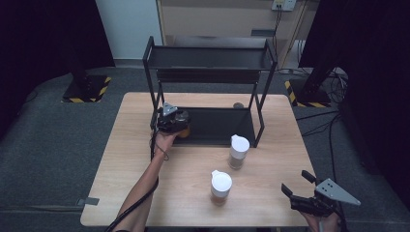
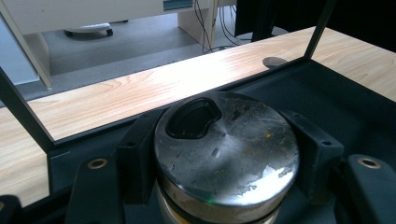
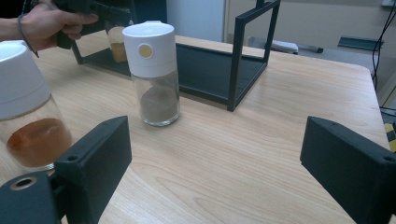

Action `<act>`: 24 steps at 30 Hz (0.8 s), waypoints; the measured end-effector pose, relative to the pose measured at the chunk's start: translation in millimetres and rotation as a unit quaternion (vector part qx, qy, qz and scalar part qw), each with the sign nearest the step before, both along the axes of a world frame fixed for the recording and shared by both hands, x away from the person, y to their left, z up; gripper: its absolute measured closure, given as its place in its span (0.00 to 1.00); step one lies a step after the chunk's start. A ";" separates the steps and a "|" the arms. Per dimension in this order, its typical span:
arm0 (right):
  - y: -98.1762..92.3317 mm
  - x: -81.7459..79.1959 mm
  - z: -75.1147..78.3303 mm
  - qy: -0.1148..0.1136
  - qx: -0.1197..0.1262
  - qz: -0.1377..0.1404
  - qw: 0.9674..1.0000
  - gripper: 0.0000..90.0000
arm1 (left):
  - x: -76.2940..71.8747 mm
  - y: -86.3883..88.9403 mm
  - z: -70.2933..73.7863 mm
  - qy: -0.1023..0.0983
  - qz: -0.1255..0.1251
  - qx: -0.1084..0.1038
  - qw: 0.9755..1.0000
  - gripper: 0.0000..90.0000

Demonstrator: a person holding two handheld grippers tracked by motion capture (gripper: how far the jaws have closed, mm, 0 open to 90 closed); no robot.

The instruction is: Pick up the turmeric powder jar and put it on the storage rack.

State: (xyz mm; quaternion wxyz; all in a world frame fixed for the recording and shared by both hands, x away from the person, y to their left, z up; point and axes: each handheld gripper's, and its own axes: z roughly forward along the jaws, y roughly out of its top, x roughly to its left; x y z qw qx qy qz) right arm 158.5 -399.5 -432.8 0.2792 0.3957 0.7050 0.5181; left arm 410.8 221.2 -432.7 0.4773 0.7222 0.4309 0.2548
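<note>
left fingers [image 2: 224, 154] clamp round scuffed metal-lidded jar [image 2: 226, 149] | right fingers [image 3: 215, 158] spread, empty

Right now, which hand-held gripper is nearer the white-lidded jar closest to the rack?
Right. The right hand-held gripper is open at the table's front corner; the left hand-held gripper grips another jar at the rack, farther from the white-lidded jar.

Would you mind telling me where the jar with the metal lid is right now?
In the high view, the metal-lidded jar sits in the left gripper, at the front-left corner of the black rack's lower shelf.
</note>
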 end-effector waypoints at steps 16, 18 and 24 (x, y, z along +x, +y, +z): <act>0.3 -0.3 0.3 -0.001 -0.001 0.000 1.000 0.10 | -0.7 2.4 11.1 -0.021 -0.009 -0.020 1.000 0.12; 0.2 -0.3 0.2 -0.001 -0.001 0.001 1.000 0.10 | -1.2 2.9 15.2 -0.024 -0.014 -0.019 0.999 0.08; 0.4 -0.2 0.4 -0.001 -0.001 0.001 1.000 0.10 | -5.4 9.7 28.1 -0.037 -0.032 -0.036 0.998 0.06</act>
